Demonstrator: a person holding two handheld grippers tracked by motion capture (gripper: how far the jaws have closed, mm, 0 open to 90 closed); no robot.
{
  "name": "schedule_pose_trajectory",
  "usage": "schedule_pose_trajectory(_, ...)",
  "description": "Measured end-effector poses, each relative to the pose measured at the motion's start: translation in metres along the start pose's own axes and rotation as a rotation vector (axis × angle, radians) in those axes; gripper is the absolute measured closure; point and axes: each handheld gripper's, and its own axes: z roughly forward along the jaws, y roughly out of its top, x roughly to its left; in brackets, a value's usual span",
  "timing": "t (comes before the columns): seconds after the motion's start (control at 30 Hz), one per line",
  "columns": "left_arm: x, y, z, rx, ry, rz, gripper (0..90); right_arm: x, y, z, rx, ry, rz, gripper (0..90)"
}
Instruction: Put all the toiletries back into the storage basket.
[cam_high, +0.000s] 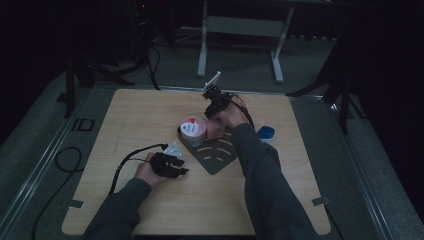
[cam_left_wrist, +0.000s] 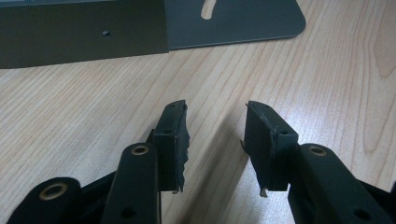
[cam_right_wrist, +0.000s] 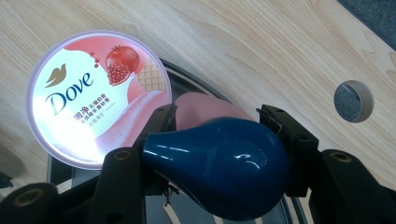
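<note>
My right gripper is shut on a glossy dark blue bulb-shaped object, gripping its wide body from both sides. It hangs just above a pink-lidded Dove tub and a pink rounded object, which sit on a dark grey slotted metal plate. In the high view the right gripper is over the pink object, beside the tub. My left gripper is open with nothing between its jaws, low over bare wood in front of the plate. It lies left of the plate in the high view.
A small blue round thing stands on the table right of the right sleeve. The wooden table has a round hole near its far edge. A white table frame stands beyond on the floor.
</note>
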Motion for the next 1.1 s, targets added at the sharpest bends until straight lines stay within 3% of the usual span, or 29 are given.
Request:
schedule_pose_trajectory(0.7,-0.0008,0.0002,0.0006,-0.003,-0.002,0.000,58.6,0.0001,0.0005,0.0004,0.015,0.003,0.004,46.3)
schedule_pose_trajectory(1.1,-0.0004,0.0002,0.0003,0.000,-0.003,0.000,58.6,0.0011,-0.0016,-0.0027,0.041,0.014,-0.019,32.9)
